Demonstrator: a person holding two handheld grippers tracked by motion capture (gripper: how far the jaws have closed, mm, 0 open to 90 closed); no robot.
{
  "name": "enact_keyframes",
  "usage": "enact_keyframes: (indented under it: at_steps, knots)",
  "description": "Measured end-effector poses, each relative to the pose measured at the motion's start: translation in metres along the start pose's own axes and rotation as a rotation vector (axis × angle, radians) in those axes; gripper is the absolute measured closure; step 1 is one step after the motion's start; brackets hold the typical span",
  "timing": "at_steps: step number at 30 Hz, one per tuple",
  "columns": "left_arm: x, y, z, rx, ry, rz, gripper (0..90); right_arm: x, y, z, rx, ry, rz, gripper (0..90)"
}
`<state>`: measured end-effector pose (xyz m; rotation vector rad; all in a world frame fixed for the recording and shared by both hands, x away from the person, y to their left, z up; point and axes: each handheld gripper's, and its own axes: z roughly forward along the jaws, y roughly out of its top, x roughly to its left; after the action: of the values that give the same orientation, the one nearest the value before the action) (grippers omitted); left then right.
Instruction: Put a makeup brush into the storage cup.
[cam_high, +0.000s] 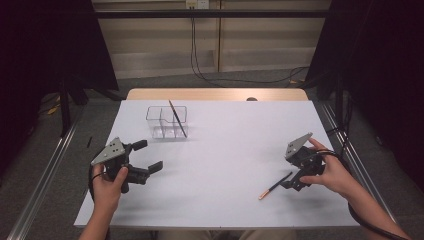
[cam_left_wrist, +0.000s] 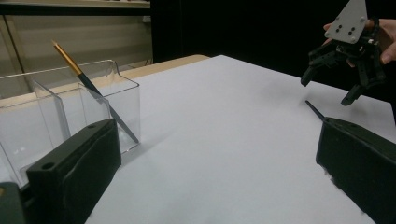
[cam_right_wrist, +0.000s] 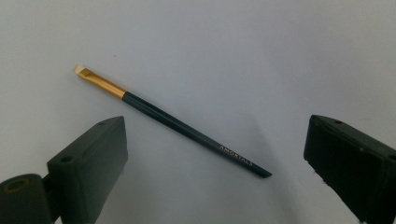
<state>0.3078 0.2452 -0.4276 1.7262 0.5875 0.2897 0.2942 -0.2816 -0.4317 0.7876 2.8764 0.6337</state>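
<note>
Slim dark brush with gold ferrule (cam_right_wrist: 170, 121) lies between the right gripper (cam_right_wrist: 215, 158)'s parted, empty jaws, long axis running ten-to-four o'clock; left gripper (cam_high: 145, 156) open, farther.

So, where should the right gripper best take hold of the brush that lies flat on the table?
Probably the dark handle of the brush, near its middle, from straight above. It lies flat on the table, slanting between the open jaws of the right gripper, so closing across the thin shaft spares the bristles.

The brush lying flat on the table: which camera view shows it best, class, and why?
The right gripper view: the brush lies whole between the open fingers, bristles and lettering plain. The high view shows it small beside the right gripper; the left gripper view shows just its dark tip.
</note>
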Motion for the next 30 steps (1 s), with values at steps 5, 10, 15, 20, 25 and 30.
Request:
enact_keyframes:
  at_steps: [5, 10, 15, 20, 25, 30]
  knots:
    - [0.0, 0.001, 0.0, -0.001, -0.004, 0.012, 0.0, -0.002, 0.0, 0.003, 0.048, 0.001, -0.017, 6.5]
    - [0.0, 0.0, 0.001, 0.007, -0.004, 0.013, 0.0, -0.002, 0.001, 0.006, 0.088, 0.0, -0.035, 7.3]
    - [-0.001, 0.0, 0.002, -0.001, -0.006, 0.006, 0.0, -0.002, 0.003, 0.009, 0.111, 0.003, -0.046, 7.6]
    - [0.0, 0.0, 0.001, 0.009, -0.004, 0.013, 0.0, -0.003, 0.004, 0.013, 0.134, 0.006, -0.06, 8.9]
    - [0.0, 0.0, 0.001, 0.008, -0.004, 0.014, 0.0, -0.003, 0.005, 0.017, 0.154, 0.017, -0.074, 12.8]
    - [0.0, -0.001, 0.002, 0.009, -0.007, 0.008, 0.0, -0.004, 0.004, 0.02, 0.171, 0.022, -0.088, 15.2]
